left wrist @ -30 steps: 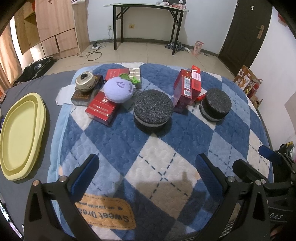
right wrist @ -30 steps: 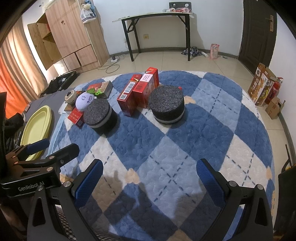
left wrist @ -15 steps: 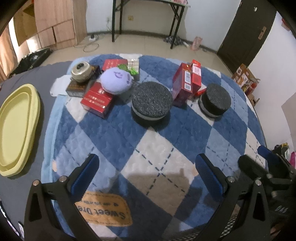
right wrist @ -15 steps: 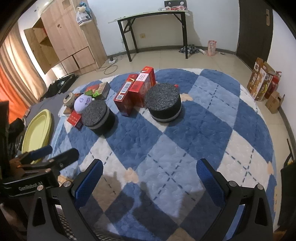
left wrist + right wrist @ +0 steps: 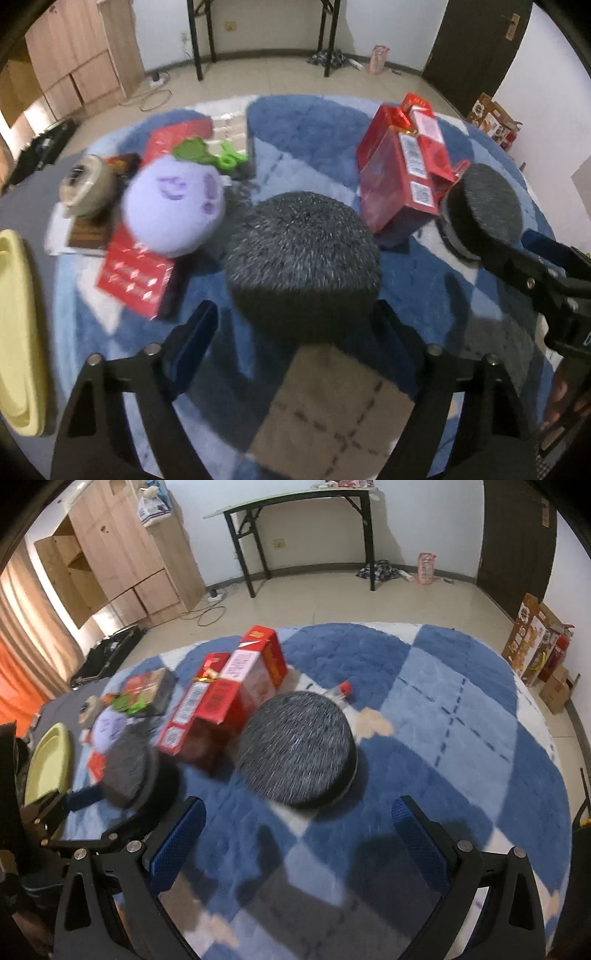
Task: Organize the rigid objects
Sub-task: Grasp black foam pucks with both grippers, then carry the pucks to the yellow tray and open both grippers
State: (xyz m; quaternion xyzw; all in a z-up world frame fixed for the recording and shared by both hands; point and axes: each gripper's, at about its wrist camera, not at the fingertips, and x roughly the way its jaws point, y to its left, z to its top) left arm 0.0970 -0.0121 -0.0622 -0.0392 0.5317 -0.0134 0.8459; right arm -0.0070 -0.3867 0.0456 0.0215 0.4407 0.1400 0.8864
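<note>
the left gripper (image 5: pixel 291 332) has just been closing, its fingers parted astride the near dark round cushion (image 5: pixel 303 254), not yet pressing; centre it first. the right gripper (image 5: pixel 299 834) gapes before the far cushion (image 5: pixel 295 746) on the blue rug (image 5: pixel 443 720).

Two round dark grey foam-topped discs sit on the rug: one (image 5: pixel 303 236) nearer the left gripper's view, one (image 5: pixel 295 746) nearer the right's

One round pale purple plush ball (image 5: pixel 173 210) with a stitched face

Two upright red cardboard boxes (image 5: pixel 236 698) stand side by side; whether a third stands behind them cannot be told

Two flat red packets: one (image 5: pixel 135 275) under the plush ball, one (image 5: pixel 177 134) further back

One small round tin (image 5: pixel 86 184) on one flat dark brown box (image 5: pixel 88 232)

One green plastic toy (image 5: pixel 207 155)

One pale yellow oval tray (image 5: pixel 16 325)

One blue and white diamond-patterned quilted rug (image 5: pixel 443 709)
</note>
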